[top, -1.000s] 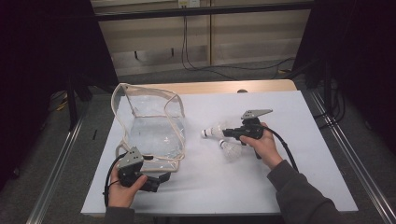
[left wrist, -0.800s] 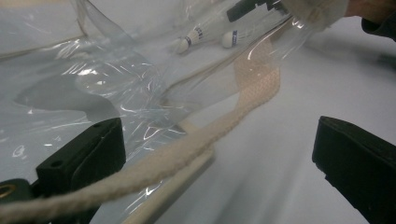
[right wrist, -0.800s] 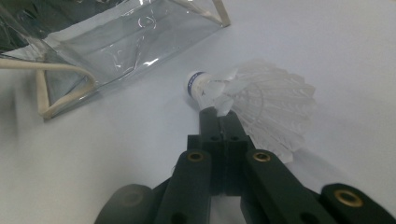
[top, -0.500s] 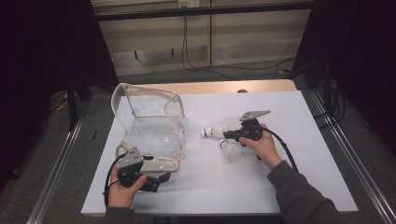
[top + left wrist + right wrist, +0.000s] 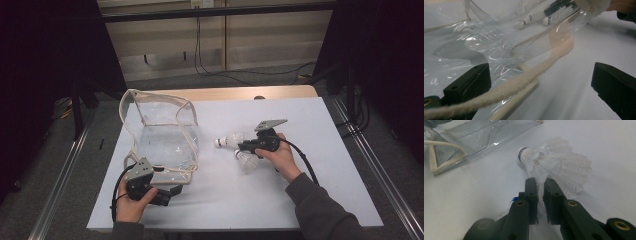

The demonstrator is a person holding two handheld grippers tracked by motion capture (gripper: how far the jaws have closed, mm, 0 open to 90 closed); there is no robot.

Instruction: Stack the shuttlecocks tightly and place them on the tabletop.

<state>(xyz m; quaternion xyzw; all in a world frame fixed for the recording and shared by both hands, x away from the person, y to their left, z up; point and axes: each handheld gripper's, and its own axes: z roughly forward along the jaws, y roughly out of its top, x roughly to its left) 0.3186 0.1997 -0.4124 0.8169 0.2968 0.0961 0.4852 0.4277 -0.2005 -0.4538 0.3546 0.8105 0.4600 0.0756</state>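
Note:
A clear plastic bag [image 5: 165, 137] with cream trim stands on the white table [image 5: 310, 125]. My left gripper [image 5: 170, 192] is at the bag's near corner, open wide. In the left gripper view [image 5: 539, 90] the bag's cream strap [image 5: 559, 47] runs across the left jaw, and nothing is pinched. My right gripper [image 5: 241, 146] points left and is shut on the feathers of a white shuttlecock [image 5: 229, 140] lying on the table. Its jaws have just been opening a little, with the feather edge [image 5: 541, 187] still between them. A second shuttlecock [image 5: 246, 161] lies just under that gripper.
The bag's mouth faces up, with its strap loop [image 5: 439, 157] resting on the table. A wooden strip [image 5: 280, 92] borders the table's far edge. Dark floor and metal rails [image 5: 370, 165] flank the table.

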